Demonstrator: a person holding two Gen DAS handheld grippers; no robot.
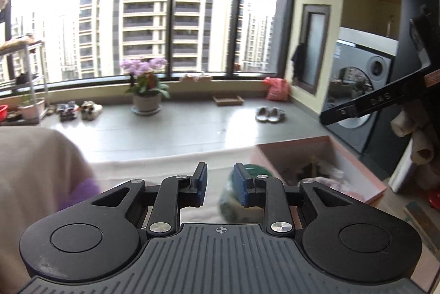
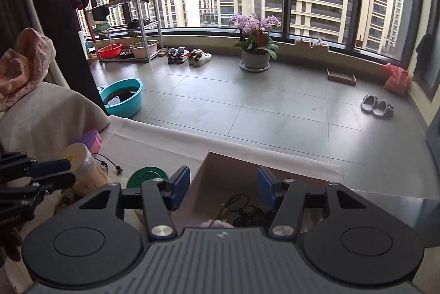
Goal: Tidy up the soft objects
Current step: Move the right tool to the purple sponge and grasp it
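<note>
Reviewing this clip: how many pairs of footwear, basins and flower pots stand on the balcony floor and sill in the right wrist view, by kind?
Pairs of footwear: 4 (dark sneakers, white sneakers, grey slippers, beige slippers on the sill)
Basins: 2 (teal basin, red basin)
Flower pots: 2 (orchid pot, pot on the rack)
Total: 8

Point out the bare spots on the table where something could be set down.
Bare cloth lies between the beige cushion and the pink box, along the far edge. Crowded: nearer, around the green lid, tube and cord; the box holds clutter.
</note>
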